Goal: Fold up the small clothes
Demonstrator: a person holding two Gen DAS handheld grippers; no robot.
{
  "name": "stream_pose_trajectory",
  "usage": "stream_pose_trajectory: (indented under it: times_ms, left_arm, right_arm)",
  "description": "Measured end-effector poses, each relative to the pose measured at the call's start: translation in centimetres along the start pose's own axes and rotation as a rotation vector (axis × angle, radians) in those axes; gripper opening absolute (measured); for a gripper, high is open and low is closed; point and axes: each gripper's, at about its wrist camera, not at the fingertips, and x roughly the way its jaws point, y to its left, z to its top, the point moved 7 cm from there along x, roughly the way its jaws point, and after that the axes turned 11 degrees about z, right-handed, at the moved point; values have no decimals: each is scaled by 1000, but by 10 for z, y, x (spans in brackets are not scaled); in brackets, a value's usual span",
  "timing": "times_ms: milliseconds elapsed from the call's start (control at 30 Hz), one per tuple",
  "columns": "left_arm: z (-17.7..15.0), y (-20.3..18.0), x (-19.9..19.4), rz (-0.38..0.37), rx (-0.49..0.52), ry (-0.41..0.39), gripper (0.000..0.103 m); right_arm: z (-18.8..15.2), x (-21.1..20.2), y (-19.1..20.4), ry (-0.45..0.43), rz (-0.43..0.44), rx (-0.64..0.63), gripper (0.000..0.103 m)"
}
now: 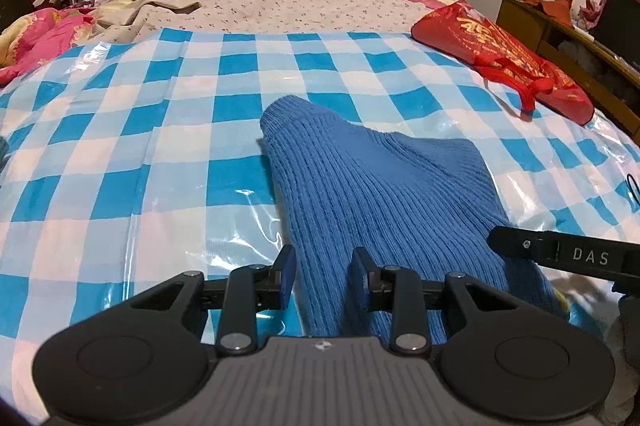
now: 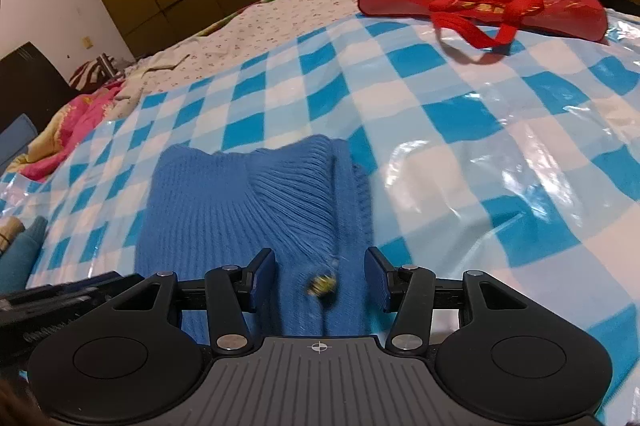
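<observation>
Your blue ribbed knit garment (image 1: 360, 178) lies on the bed, spread over the blue-and-white checked plastic sheet (image 1: 160, 130) and already doubled into a narrow shape, with a rounded end pointing toward the far wall. From the right wrist view, a folded-over panel (image 2: 296, 186) with finer ribbing lies on top of it, and a small yellowish blur (image 2: 322, 284) sits on the knit close to your right tool.

Your left tool (image 1: 323, 276) sits low at the near end of the garment. Its jaws stand narrowly apart, the knit runs up between them, and you cannot tell whether the pads (image 1: 289, 276) press on it. Your right tool (image 2: 320, 280) is at the near edge of the garment too, its jaws moderately apart with fabric between them and gaps visible beside both pads (image 2: 262, 278), so it grips nothing. In the left wrist view its black finger (image 1: 560, 252) reaches in over the garment's right side.

Beyond the garment, to its far right, a red bag with gold print (image 1: 504, 62) lies on the sheet. Far left of the garment is pink floral bedding (image 1: 44, 38), and behind it a pale flowered bedspread (image 1: 288, 6).
</observation>
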Motion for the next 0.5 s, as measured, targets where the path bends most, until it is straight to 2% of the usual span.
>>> stream_pose_trajectory:
  times_ms: [267,500]
  left_arm:
    - [-7,-6,7,24,25,35,43]
    - [-9,-9,8,50,35,40,46]
  right_arm:
    - [-13,11,-16,63,6,72,54]
    - [-19,14,-10,60,-17,14,56]
